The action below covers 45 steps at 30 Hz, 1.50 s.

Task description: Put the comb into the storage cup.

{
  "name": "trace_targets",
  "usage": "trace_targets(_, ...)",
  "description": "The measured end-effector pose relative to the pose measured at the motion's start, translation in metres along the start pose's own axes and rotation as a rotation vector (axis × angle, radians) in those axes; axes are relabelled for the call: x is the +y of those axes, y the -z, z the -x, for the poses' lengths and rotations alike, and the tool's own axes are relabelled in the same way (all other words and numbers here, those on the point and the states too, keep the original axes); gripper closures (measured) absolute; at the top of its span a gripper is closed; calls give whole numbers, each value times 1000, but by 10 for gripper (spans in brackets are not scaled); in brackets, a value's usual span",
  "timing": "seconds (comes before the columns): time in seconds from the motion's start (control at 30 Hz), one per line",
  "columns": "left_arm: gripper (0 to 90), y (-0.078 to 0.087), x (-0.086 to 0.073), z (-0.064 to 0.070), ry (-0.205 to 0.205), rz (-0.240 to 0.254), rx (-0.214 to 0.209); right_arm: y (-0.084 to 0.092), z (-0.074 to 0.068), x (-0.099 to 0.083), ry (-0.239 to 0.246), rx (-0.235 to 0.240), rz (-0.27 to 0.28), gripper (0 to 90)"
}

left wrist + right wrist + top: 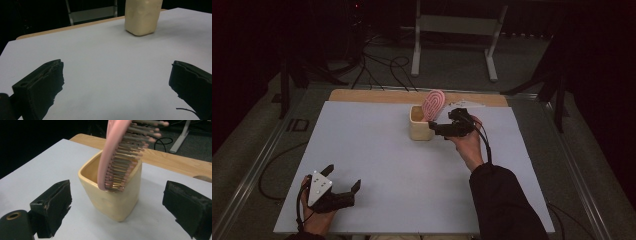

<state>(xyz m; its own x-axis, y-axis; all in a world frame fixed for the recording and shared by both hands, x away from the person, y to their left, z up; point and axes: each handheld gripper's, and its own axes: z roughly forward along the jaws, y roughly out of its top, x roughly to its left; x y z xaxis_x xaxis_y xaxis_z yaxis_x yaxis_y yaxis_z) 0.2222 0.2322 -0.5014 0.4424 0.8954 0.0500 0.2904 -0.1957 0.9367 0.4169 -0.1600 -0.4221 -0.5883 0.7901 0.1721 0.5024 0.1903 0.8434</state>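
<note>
Matte white sheet [412, 170]: smooth and bare, laid over the counter, with a strip of pale wood [372, 95] showing along the far edge.
Left tool [343, 182]: black, blocky, topped by a grey three-cornered plate; it rests low at the near left corner in the person's hand, jaws spread wide and empty. In the left gripper view [116, 80] the jaw faces look rough and chipped, with only blank sheet between them.
Cup [420, 125]: cream-yellow, glossy like glazed ceramic, squarish with rounded corners; it stands upright toward the far middle of the counter. In the left gripper view [142, 17] its top is cut off by the frame edge.
Hairbrush [433, 104]: pink oval head, tilted, leaning out of the cup. The right gripper view shows rows of thin bristles with pink ball tips [120, 167]; the handle is hidden inside the cup [112, 197] and the head's top is cut off.
Right tool [438, 129]: black, held just beside the cup's right side, jaws released and apart. In its own view [117, 207] they flank the cup, touching neither it nor the brush.
Sleeve [504, 205]: dark fabric, running off the bottom edge.
Background: dim floor with cables and a pale metal frame [457, 30], hard to make out.
</note>
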Motion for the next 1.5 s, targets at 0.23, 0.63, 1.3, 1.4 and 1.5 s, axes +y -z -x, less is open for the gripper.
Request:
trace_targets(0.23, 1, -1, 0, 1, -1, -2, 1, 3, 3, -8, -2, 5, -8, 82)
trace_targets(0.63, 1, -3, 0, 2, -7, -12, 1, 16, 11, -24, -25, 7, 4, 82)
trace_targets(1.3, 1, -5, 0, 3, -7, -17, 9, 44, 10, -57, 27, -42, 20, 82)
trace_targets(1.4, 1, -5, 0, 3, -5, -18, 10, 50, 3, -65, 79, -57, 26, 82)
trace_targets(1.5, 1, -5, 0, 3, -5, -17, 9, 57, -1, -74, 120, -70, 20, 82)
